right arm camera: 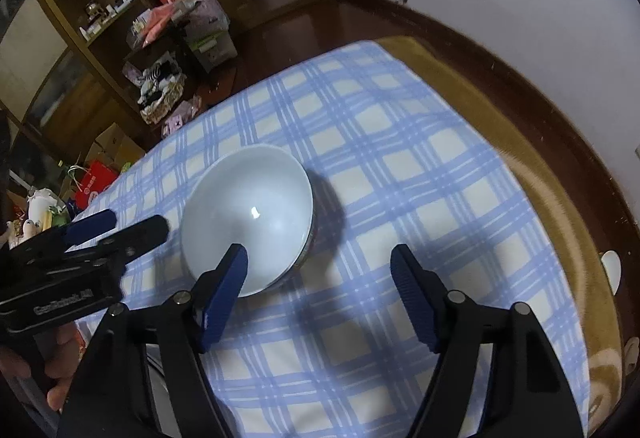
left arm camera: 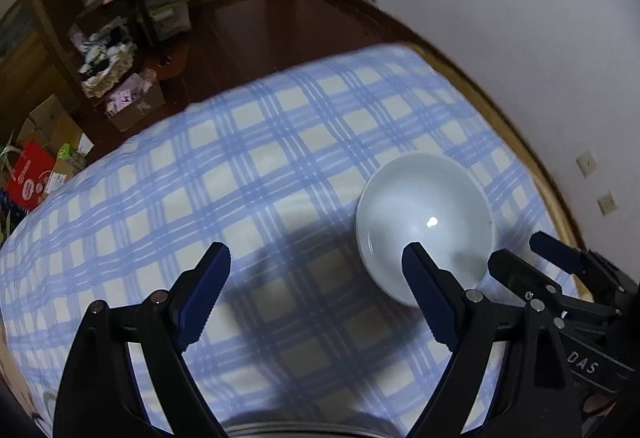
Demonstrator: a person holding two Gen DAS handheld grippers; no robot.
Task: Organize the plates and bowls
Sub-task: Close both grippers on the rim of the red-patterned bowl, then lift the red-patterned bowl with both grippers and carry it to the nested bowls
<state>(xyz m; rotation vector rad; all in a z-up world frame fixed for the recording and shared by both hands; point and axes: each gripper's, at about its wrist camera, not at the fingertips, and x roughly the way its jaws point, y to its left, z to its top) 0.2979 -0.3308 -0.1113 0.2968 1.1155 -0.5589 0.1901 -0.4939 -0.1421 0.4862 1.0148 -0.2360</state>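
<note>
A white bowl point(left arm camera: 424, 218) stands upright on the blue-checked tablecloth point(left arm camera: 260, 166); in the right wrist view the bowl point(right arm camera: 248, 222) appears stacked on another dish beneath it. My left gripper point(left arm camera: 316, 258) is open and empty, its right finger over the bowl's near rim. My right gripper point(right arm camera: 320, 258) is open and empty, its left finger over the bowl's near rim. Each gripper shows in the other's view: the right one point(left arm camera: 532, 250) to the bowl's right, the left one point(right arm camera: 136, 222) to its left.
The table's wooden edge point(right arm camera: 540, 158) runs along a white wall on the right. Shelves and cluttered boxes point(left arm camera: 116, 50) stand on the dark floor beyond the table's far left. A small white object point(right arm camera: 612, 270) lies on the table's right edge.
</note>
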